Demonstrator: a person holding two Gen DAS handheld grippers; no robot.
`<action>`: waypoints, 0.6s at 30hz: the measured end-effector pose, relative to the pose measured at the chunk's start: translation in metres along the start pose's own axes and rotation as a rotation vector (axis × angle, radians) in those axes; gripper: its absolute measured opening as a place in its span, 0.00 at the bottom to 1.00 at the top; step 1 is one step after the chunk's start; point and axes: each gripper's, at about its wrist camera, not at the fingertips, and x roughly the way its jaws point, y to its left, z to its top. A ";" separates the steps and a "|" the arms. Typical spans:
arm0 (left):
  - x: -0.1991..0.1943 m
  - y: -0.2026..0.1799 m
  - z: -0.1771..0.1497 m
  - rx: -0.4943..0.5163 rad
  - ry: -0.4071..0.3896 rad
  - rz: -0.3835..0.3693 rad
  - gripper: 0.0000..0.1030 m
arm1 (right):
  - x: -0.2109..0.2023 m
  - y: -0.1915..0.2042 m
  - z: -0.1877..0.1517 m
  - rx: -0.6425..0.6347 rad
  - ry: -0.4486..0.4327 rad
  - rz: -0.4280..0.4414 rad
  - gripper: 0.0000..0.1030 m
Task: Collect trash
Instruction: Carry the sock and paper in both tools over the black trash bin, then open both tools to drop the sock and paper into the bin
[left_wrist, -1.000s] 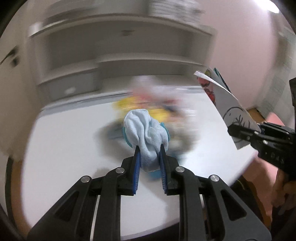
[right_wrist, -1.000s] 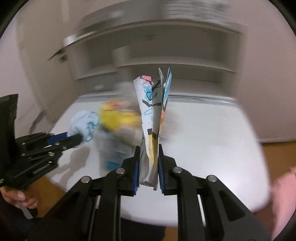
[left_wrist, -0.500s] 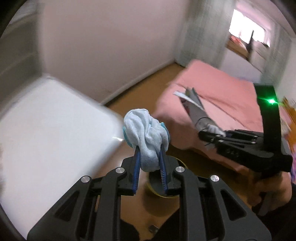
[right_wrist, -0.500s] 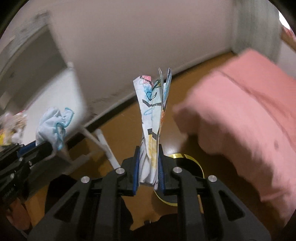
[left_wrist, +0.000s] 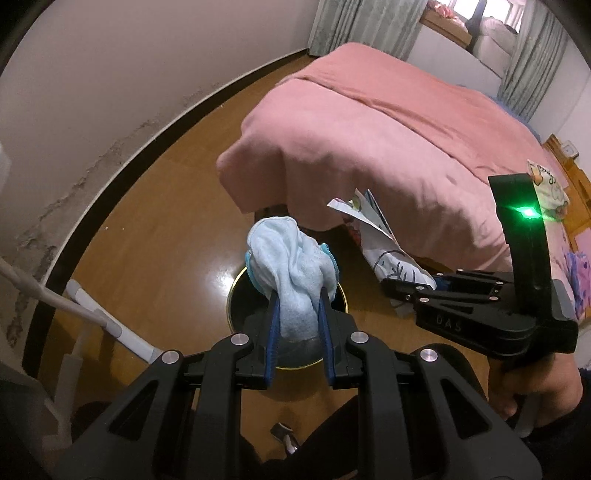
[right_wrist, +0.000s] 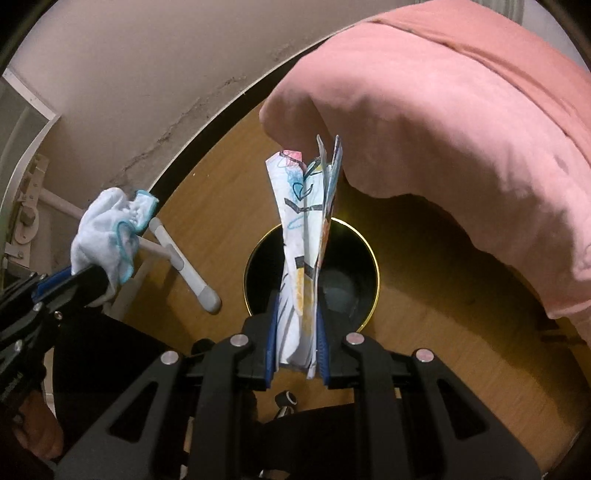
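While both grippers hang over the bin, each one grips a piece of trash.

On the left, the left gripper is clenched on a bunched pale blue cloth, above the near left part of the black, gold-rimmed bin on the wooden floor. To its right, the right gripper pinches a folded, crayoned paper upright over the bin's mouth, near the pink bed.

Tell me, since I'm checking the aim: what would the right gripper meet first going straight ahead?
Probably the black bin: the right gripper, shut on the folded paper, points at its open mouth; depth unclear.
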 end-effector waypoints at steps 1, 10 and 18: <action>-0.002 -0.013 -0.002 0.001 0.000 0.000 0.18 | 0.000 0.000 -0.001 0.004 0.001 0.007 0.18; -0.001 -0.015 -0.001 -0.002 0.015 0.013 0.18 | -0.008 0.006 0.009 0.002 -0.051 0.029 0.66; 0.009 -0.020 -0.003 0.001 0.048 -0.015 0.18 | -0.031 -0.013 0.016 0.089 -0.090 0.040 0.68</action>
